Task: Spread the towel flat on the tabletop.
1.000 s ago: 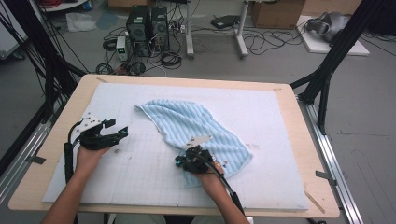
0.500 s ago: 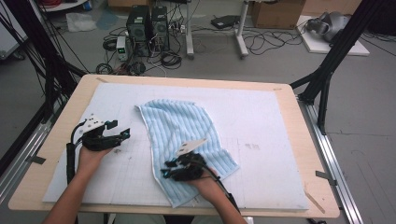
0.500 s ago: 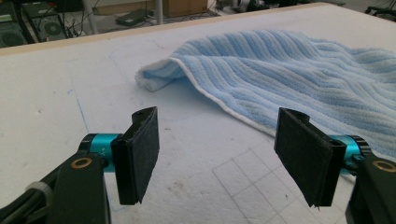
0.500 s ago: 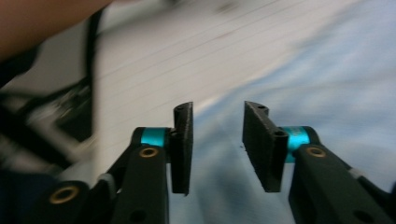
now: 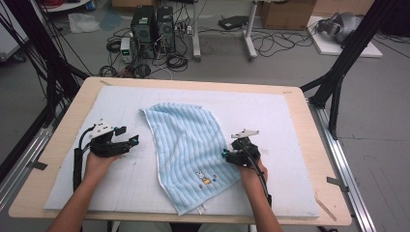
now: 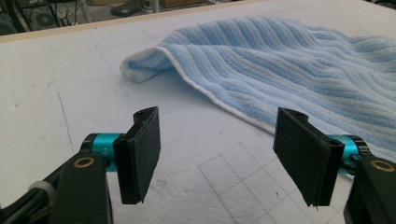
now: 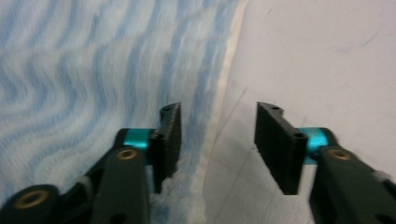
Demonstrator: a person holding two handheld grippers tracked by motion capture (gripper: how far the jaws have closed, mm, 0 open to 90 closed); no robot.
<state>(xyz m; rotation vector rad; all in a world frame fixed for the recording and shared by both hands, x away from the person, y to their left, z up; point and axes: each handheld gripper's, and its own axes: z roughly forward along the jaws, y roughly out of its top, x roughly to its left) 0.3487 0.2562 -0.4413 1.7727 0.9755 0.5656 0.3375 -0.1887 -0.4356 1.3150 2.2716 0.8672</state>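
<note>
Light blue striped towel (image 5: 188,150) lies flat, slightly rumpled, on the white foam mat (image 5: 290,121) near the centre of the worktop (image 5: 63,125), long axis running from far-left to near-right. White edging along its border. Small cartoon rabbit patch (image 5: 201,178) near the towel's near end; a small white tag (image 5: 199,210) at the near hem, print too small to read. No legible brand or writing anywhere on the towel. In the left tool view the far-left corner (image 6: 140,70) is curled under itself.

Right tool (image 5: 227,154): at the towel's right edge, jaws apart, nothing between them. In the right tool view 1 jaw sits over the towel's white edging (image 7: 224,74), the other over bare mat; contact with the cloth cannot be told, picture blurred.

Left tool (image 5: 135,140): on the mat left of the towel, apart from it, jaws wide apart and empty, pointing toward the towel's left edge.

Faint pencilled grid lines (image 6: 233,163) on the mat. Floor beyond the worktop: 2 computer towers (image 5: 152,24), loose cables (image 5: 270,43).
</note>
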